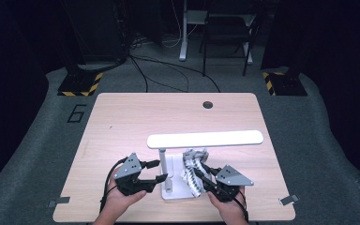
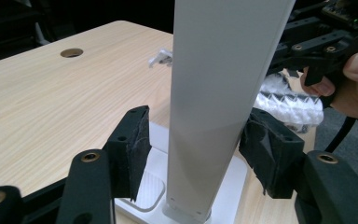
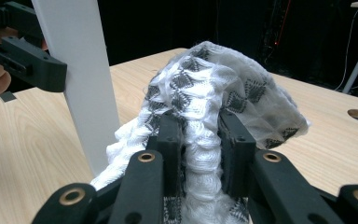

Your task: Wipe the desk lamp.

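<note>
The right claw [image 3: 199,135] is clenched on a bunched fold of the white-and-grey knit cloth [image 3: 223,79], pads squeezed in from both sides, so that grip looks solid. The cloth sits low and centre-right in the high view [image 1: 193,168], draped on the lamp base [image 1: 176,194] just beside the post. It's soft, floppy stuff and light by the look of it. It won't slip out, but whatever isn't pinched will trail and could snag on the lamp, so I'd hold a thick gather like this rather than an edge.

The left claw [image 2: 200,149] is released, its jaws standing either side of the white lamp post [image 2: 219,93] without pressing on it, as far as I can tell. The post is stiff, smooth and probably a bit slippery. The long lamp head [image 1: 205,138] up top makes it top-heavy, so low on the post near the base seems the sensible place to steady it on the bench [image 1: 122,122].
</note>
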`<state>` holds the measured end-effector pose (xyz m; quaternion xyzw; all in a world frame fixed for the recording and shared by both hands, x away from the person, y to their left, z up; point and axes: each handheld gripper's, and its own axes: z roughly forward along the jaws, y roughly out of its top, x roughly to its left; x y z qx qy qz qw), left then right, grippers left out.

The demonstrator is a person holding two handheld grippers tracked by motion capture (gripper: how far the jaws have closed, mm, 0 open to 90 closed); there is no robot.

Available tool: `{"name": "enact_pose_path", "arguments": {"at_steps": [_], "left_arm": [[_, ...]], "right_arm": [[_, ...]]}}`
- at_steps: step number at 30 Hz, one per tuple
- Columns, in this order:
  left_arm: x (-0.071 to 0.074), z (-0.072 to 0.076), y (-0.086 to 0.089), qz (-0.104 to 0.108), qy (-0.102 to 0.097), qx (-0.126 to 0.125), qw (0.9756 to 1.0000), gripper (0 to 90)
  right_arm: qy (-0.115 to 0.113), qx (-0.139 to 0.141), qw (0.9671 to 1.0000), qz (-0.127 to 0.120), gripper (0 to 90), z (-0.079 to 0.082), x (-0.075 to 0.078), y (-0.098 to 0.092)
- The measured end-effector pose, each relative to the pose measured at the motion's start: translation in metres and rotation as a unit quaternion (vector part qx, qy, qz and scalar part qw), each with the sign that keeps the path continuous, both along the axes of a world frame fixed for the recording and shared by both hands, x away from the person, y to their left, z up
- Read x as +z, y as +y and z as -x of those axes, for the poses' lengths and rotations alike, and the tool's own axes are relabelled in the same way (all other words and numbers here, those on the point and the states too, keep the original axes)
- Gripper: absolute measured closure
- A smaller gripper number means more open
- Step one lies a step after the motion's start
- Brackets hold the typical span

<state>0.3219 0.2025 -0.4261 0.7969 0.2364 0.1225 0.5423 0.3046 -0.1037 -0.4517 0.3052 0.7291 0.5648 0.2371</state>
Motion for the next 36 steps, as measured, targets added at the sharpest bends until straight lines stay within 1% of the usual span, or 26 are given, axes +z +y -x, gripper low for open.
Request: {"name": "enact_pose_path", "arguments": {"at_steps": [1,2,4,5,6,7,9,10,11,12,13,14,16,17,19,21,24,25,26,27,29,30,31,34,35,36], "left_arm": [[0.0,-0.002,-0.001,-0.002,-0.004,-0.003,1.0,45.3],[0.0,-0.002,-0.001,-0.002,-0.004,-0.003,1.0,45.4],[-0.001,-0.004,-0.002,0.002,-0.004,-0.008,1.0,45.7],[-0.001,-0.005,-0.003,0.006,0.005,-0.013,0.9999,45.7],[-0.002,-0.007,-0.002,0.005,0.001,-0.02,0.9998,45.7],[-0.003,-0.007,-0.002,0.008,0.005,-0.021,0.9997,45.6],[-0.004,-0.008,-0.003,0.008,0.003,-0.021,0.9997,45.6],[-0.005,-0.008,-0.003,0.004,0.003,-0.025,0.9997,45.8],[-0.007,-0.009,-0.004,-0.005,-0.002,-0.024,0.9997,46.3],[-0.008,-0.009,-0.006,-0.01,0.002,-0.024,0.9997,46.6],[-0.008,-0.009,-0.006,-0.01,0.002,-0.024,0.9997,47.1],[-0.012,-0.01,-0.01,-0.02,0.001,-0.026,0.9995,47.3],[-0.015,-0.011,-0.012,-0.021,0.003,-0.026,0.9994,48.4],[-0.018,-0.013,-0.014,-0.034,0.003,-0.033,0.9989,48.6],[-0.021,-0.014,-0.015,-0.035,0.003,-0.036,0.9987,48.8],[-0.024,-0.015,-0.015,-0.041,0.003,-0.042,0.9983,50.0],[-0.026,-0.016,-0.015,-0.04,0.003,-0.043,0.9983,50.7],[-0.026,-0.017,-0.015,-0.039,-0.001,-0.048,0.998,51.9],[-0.026,-0.017,-0.015,-0.039,-0.001,-0.048,0.998,52.4],[-0.026,-0.016,-0.016,-0.042,-0.008,-0.044,0.9981,52.7],[-0.025,-0.015,-0.016,-0.046,-0.008,-0.042,0.998,53.0],[-0.025,-0.015,-0.016,-0.046,-0.008,-0.042,0.998,53.2],[-0.026,-0.015,-0.017,-0.042,-0.011,-0.037,0.9984,53.3],[-0.026,-0.016,-0.018,-0.046,-0.011,-0.035,0.9983,53.4],[-0.026,-0.017,-0.019,-0.043,-0.013,-0.028,0.9986,53.5],[-0.026,-0.018,-0.019,-0.047,-0.011,-0.029,0.9984,53.5]], "right_arm": [[0.001,0.0,1.0,0.0,72.7,0.0,-0.001,0.0],[0.001,0.0,1.0,0.0,72.7,0.0,-0.001,0.0],[0.005,0.0,1.0,0.003,72.7,0.0,-0.002,-0.001],[0.004,0.0,1.0,-0.001,72.7,0.0,-0.003,-0.001],[0.005,0.001,1.0,0.0,72.7,0.0,-0.003,-0.002],[0.007,0.002,1.0,0.003,72.6,0.001,-0.003,-0.002],[0.008,0.001,1.0,0.002,72.6,0.001,-0.004,-0.003],[0.005,0.0,1.0,-0.001,72.6,0.001,-0.004,-0.002],[0.008,0.001,1.0,0.003,72.5,0.002,-0.005,-0.004],[0.007,-0.001,1.0,-0.002,72.5,0.002,-0.006,-0.003],[0.007,-0.001,1.0,-0.002,72.5,0.002,-0.006,-0.003],[0.009,0.0,1.0,0.001,72.5,0.002,-0.006,-0.005],[0.011,0.001,0.9999,0.0,72.5,0.003,-0.007,-0.005],[0.013,-0.002,0.9999,-0.001,72.4,0.004,-0.008,-0.006],[0.013,-0.003,0.9999,-0.002,72.4,0.004,-0.008,-0.006],[0.015,-0.002,0.9999,0.0,72.4,0.004,-0.009,-0.008],[0.015,-0.005,0.9999,-0.003,72.4,0.004,-0.01,-0.008],[0.016,-0.004,0.9999,-0.003,72.4,0.004,-0.01,-0.008],[0.016,-0.004,0.9999,-0.003,72.4,0.004,-0.01,-0.008],[0.019,-0.005,0.9998,-0.002,72.3,0.005,-0.011,-0.009],[0.017,-0.006,0.9998,-0.001,72.3,0.005,-0.011,-0.009],[0.017,-0.006,0.9998,-0.001,72.3,0.005,-0.011,-0.009],[0.016,-0.005,0.9999,0.0,72.2,0.004,-0.012,-0.009],[0.016,-0.004,0.9999,0.001,72.3,0.004,-0.012,-0.009],[0.016,-0.003,0.9999,0.001,72.3,0.004,-0.012,-0.008],[0.015,-0.002,0.9999,-0.002,72.3,0.004,-0.013,-0.008]]}}
